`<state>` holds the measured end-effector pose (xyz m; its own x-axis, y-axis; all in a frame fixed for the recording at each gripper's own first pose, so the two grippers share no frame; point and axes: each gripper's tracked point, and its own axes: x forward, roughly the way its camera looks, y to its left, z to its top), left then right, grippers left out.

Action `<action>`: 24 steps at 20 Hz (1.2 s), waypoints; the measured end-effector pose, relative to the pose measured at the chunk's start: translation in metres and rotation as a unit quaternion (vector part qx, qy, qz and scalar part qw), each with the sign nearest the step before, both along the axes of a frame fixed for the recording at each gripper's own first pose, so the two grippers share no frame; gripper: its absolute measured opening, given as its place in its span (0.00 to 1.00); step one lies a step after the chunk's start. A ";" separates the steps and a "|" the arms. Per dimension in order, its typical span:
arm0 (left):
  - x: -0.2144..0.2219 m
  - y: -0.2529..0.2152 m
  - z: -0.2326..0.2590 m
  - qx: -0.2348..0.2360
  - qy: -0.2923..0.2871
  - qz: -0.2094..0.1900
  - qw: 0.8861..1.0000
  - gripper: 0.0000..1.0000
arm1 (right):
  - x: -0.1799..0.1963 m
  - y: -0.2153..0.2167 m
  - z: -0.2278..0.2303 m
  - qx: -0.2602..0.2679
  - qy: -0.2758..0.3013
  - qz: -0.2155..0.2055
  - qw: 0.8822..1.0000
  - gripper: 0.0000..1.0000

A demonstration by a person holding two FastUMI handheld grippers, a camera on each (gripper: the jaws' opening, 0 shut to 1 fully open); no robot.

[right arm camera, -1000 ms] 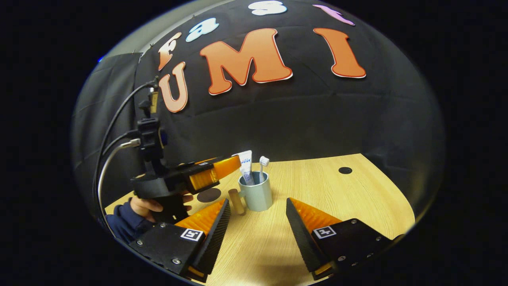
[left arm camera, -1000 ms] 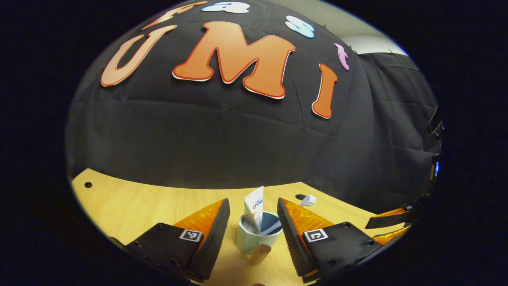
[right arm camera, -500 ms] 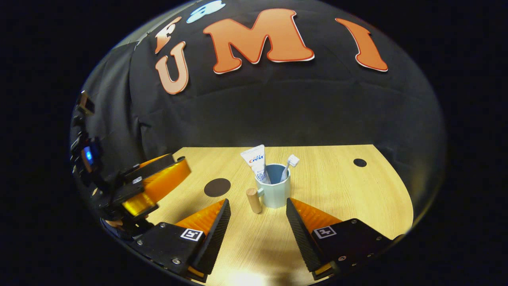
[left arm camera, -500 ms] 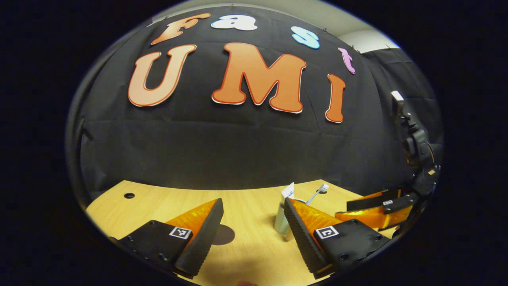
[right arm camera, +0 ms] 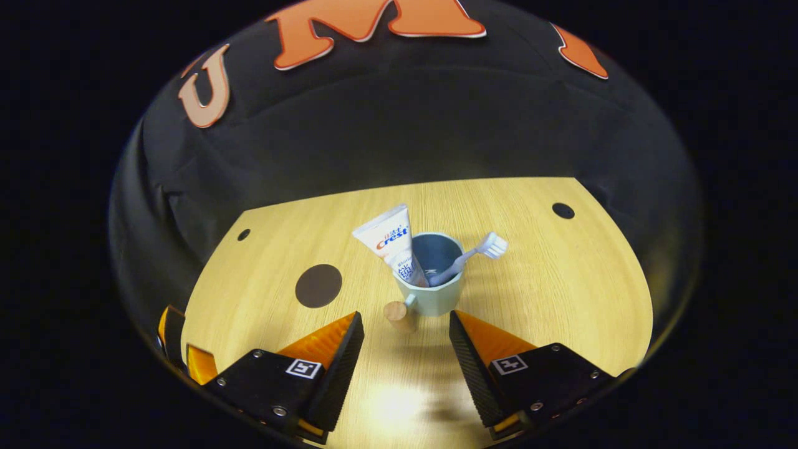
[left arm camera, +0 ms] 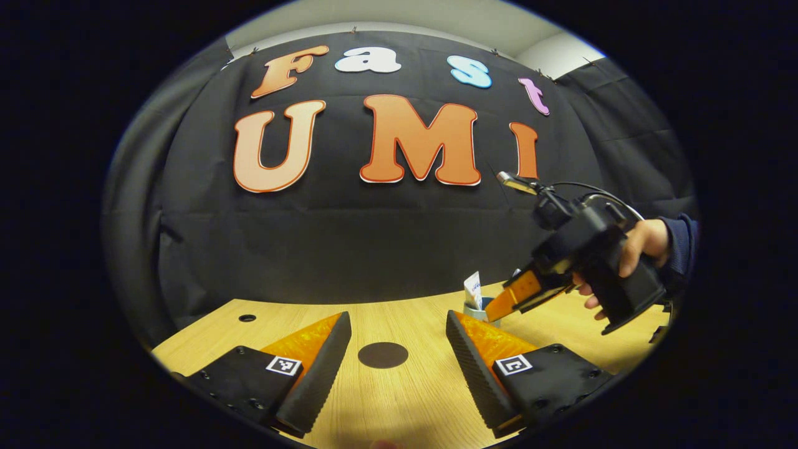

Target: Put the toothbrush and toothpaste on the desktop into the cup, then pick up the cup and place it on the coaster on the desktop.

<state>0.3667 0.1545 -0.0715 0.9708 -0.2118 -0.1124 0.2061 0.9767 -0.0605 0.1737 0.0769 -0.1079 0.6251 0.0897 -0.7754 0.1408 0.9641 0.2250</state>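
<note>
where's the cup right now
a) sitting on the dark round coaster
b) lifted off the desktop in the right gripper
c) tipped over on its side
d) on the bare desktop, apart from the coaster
d: in the right gripper view the cup stands upright on the wooden desktop, with the coaster lying apart from it, and the right gripper open short of it.

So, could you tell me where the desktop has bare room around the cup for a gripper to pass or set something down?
In the right gripper view, bare wood lies right of the cup, out toward the cable hole, and behind it up to the booth wall. Left of it is tighter: the handle sticks out toward the coaster. Above the rim, the toothpaste and toothbrush lean outward.
</note>
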 end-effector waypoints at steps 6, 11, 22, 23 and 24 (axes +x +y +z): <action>-0.008 -0.010 -0.035 -0.022 0.027 -0.018 0.999 0.97 | 0.024 0.000 -0.032 -0.029 0.081 -0.048 0.995 0.79; -0.009 -0.017 -0.052 -0.043 0.037 -0.031 0.998 0.98 | 0.028 -0.012 -0.055 -0.044 0.118 -0.080 0.989 0.75; -0.010 -0.015 -0.067 -0.057 0.052 -0.029 0.997 0.98 | 0.034 0.004 -0.059 -0.051 0.120 -0.076 0.989 0.27; -0.009 -0.015 -0.071 -0.056 0.055 -0.028 0.996 0.98 | 0.033 0.004 -0.059 -0.053 0.119 -0.070 0.989 0.26; -0.009 -0.015 -0.071 -0.056 0.058 -0.027 0.996 0.98 | 0.035 0.004 -0.060 -0.056 0.117 -0.066 0.989 0.24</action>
<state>0.3574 0.1395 -0.1425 0.9394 -0.2811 -0.1964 0.2434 0.9500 -0.1956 0.2083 0.0810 -0.1675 0.4284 -0.0756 -0.9004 0.3029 0.9509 0.0643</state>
